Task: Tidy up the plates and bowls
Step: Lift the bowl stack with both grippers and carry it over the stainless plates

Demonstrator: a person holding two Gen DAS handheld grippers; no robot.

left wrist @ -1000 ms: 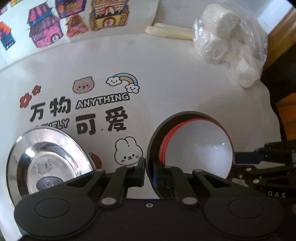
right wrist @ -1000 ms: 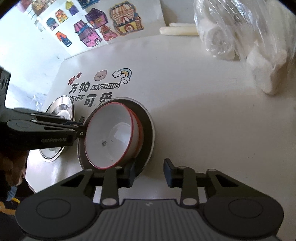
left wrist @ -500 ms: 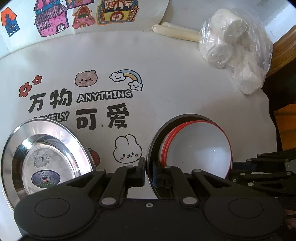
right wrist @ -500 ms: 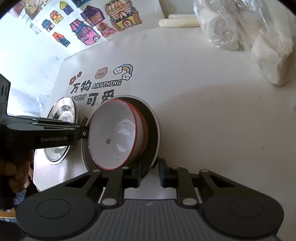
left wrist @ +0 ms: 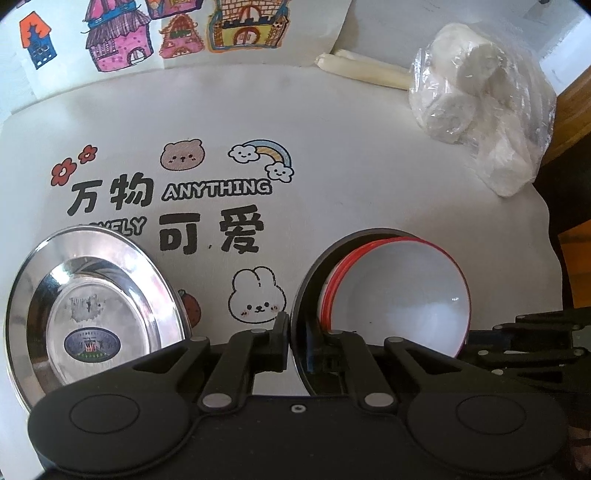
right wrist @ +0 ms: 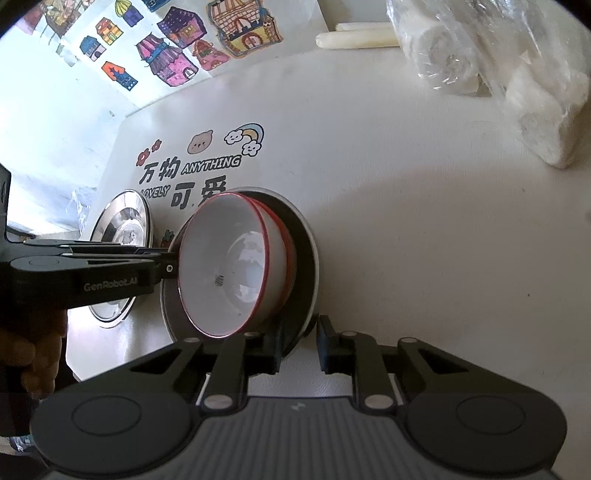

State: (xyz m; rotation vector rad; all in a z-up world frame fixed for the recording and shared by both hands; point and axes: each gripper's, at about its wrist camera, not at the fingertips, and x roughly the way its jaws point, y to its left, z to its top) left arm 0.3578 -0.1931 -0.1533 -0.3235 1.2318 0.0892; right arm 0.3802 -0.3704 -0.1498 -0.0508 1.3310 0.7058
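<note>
A dark plate [left wrist: 308, 280] [right wrist: 304, 258] carries two nested white bowls with red rims [left wrist: 402, 295] [right wrist: 229, 266], low and right of centre on the printed tablecloth. My left gripper [left wrist: 297, 345] [right wrist: 170, 267] is shut on the plate's left rim. My right gripper [right wrist: 300, 347] [left wrist: 480, 341] pinches the opposite rim, its pads narrow around the edge. A shiny steel plate [left wrist: 92, 325] [right wrist: 123, 236] lies apart to the left, with nothing holding it.
A clear bag of white rolls [left wrist: 480, 122] [right wrist: 498, 66] sits at the back right beside two pale sticks [left wrist: 362, 68]. House drawings [left wrist: 147, 33] hang on the wall behind. The table's edge drops off at right. A hand [right wrist: 33, 354] holds the left gripper.
The right gripper's jaws came together from open onto the dark plate's rim. The left gripper kept its grip, and the plate and bowls stayed where they were.
</note>
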